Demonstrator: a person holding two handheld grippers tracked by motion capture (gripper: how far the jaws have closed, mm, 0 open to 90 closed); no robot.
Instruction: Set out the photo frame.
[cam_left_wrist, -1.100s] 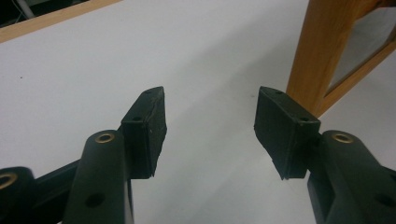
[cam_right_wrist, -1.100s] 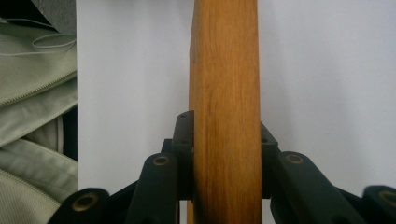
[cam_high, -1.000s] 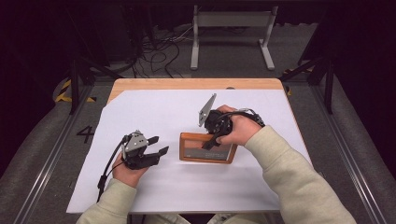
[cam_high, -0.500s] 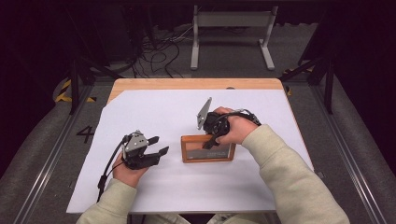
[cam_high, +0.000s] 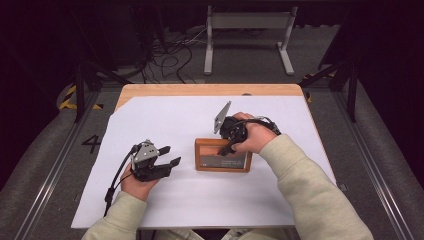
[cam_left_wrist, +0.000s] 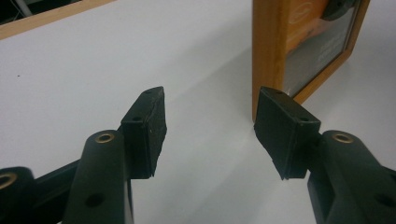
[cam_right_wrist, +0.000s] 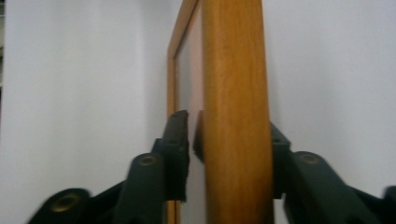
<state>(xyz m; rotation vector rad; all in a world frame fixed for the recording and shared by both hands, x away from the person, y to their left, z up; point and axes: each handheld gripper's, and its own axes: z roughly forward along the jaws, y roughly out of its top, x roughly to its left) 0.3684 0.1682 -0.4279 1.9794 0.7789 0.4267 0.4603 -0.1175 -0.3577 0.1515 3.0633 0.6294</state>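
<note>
A wooden picture frame (cam_high: 222, 156) with a glass front lies on the white sheet, right of centre. My right gripper (cam_high: 228, 148) reaches down over its far edge. In the right gripper view the frame's rail (cam_right_wrist: 236, 116) stands between the jaws; they have just been opening, and a gap shows between the left pad (cam_right_wrist: 180, 140) and the wood. My left gripper (cam_high: 167, 156) rests on the sheet left of the frame, open and holding nothing. In the left gripper view its jaws (cam_left_wrist: 212, 126) point at the frame's corner (cam_left_wrist: 268, 51), a little short of it.
A white sheet (cam_high: 165, 120) covers most of the wooden table (cam_high: 200, 90). Beyond the table's far edge are floor cables (cam_high: 170, 50) and a metal stand (cam_high: 247, 20). Dark rails run along both sides of the table.
The right hand has shifted a little over the frame's far edge. The frame and the left hand lie where they were.
</note>
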